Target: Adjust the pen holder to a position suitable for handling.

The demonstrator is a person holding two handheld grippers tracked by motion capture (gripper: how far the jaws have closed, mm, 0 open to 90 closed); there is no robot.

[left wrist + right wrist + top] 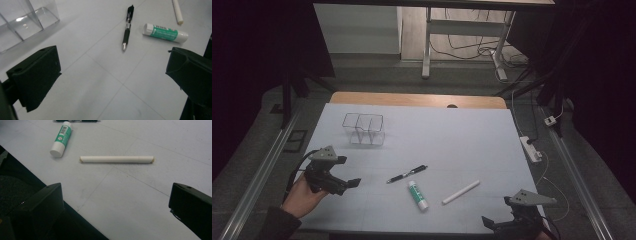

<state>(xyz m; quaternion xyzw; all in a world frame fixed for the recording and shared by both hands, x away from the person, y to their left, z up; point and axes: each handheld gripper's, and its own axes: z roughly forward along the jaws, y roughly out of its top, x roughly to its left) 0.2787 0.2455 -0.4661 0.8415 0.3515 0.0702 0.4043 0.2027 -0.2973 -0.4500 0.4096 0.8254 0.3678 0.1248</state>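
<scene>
Organizer (363,129), a clear box with divided compartments, is seen standing far left on the white table (462,135), and nothing is held in it; in the left gripper view its walls (22,22) are seen bare. The job is judged to be loading the three loose items into it, and by the look of things none of that has been done yet.

Both tools are held back at the near edge. The left gripper (343,176) is hovered over the near left of the table, its jaws spread wide with nothing between them, as the left gripper view (112,75) confirms. The right gripper (499,220) is kept at the near right corner, likewise gaping and empty, as seen in the right gripper view (115,202).

The three items are laid in the near middle, well apart from the organizer. The white stick (461,192) is placed nearest the right gripper, straight ahead of its jaws (117,159). The glue stick (418,195) is found just left of it, green-labelled and lying flat (165,32) (60,139). The pen (407,174) is set a little farther and to the left, in line with the left gripper (127,30).

All three pick-ups and placements are judged to remain.
</scene>
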